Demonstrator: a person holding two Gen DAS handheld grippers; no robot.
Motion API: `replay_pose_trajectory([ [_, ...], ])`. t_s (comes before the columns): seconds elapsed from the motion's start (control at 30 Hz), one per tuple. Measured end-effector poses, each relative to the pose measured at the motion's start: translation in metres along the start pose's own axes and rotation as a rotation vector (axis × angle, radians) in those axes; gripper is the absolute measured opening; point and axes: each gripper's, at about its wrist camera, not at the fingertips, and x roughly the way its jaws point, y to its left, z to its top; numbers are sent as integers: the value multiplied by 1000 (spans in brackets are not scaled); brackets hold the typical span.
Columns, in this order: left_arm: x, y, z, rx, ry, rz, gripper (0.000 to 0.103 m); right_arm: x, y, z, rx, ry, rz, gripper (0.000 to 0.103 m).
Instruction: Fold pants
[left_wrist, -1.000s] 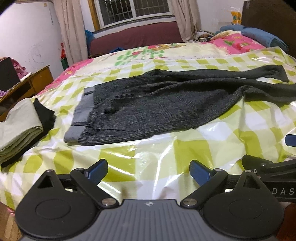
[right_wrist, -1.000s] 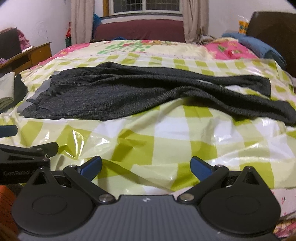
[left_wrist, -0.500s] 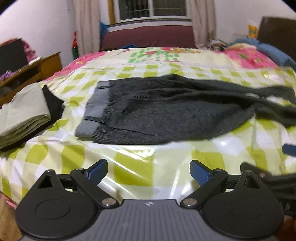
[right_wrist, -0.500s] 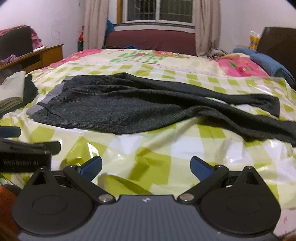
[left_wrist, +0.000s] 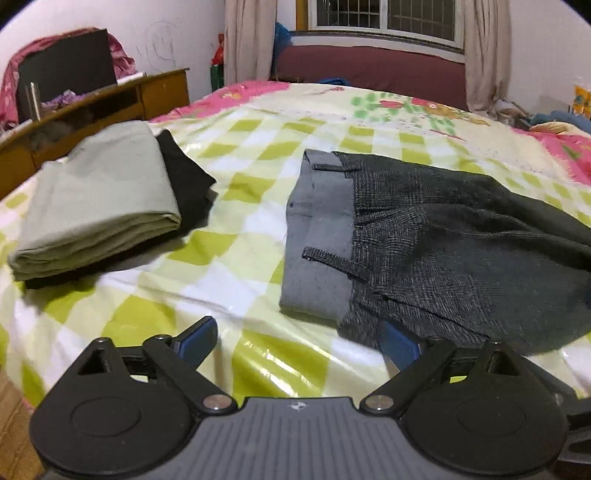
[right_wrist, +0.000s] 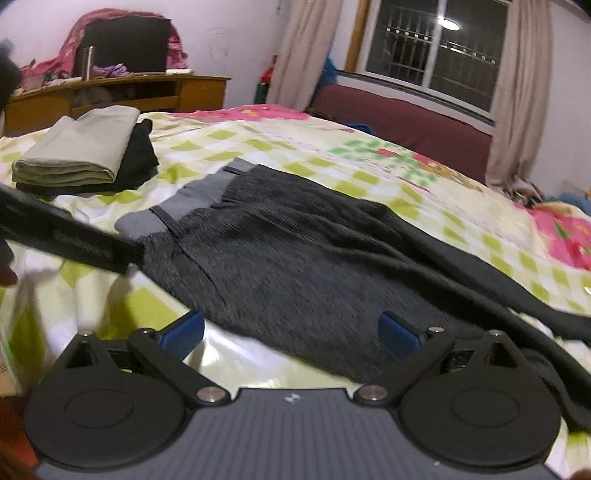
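Dark grey pants (left_wrist: 461, 236) lie spread on the checkered bed, grey waistband (left_wrist: 317, 236) to the left, legs running off to the right. My left gripper (left_wrist: 295, 341) is open, just short of the waistband's near corner; its right fingertip sits at the hem's edge. In the right wrist view the pants (right_wrist: 295, 258) fill the middle. My right gripper (right_wrist: 291, 332) is open at the near edge of the seat area, with its right fingertip over the cloth. The left gripper's black body (right_wrist: 70, 240) crosses that view at the left.
A folded stack of olive-green and black clothes (left_wrist: 103, 199) rests on the bed left of the pants. A wooden desk (left_wrist: 92, 107) stands beyond the bed's left side. A maroon sofa (left_wrist: 369, 70) under a window and pillows lie at the far end.
Both grippers have moved forward and leftward toward the pants' waist end, which now looks much nearer. The folded stack has come into fuller view. Both stay open.
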Motion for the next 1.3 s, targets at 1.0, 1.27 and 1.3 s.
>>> replay_pose_trajectory([
  [1.0,31,-2,15,102,29,-180,83,25,19,12,-163,47,178,52],
  [1.27,42,-5,18,162,50,-154,88,23,39,12,-265,24,241,55],
  [1.3,40,-5,17,166,50,-159,87,23,40,13,-274,24,248,57],
])
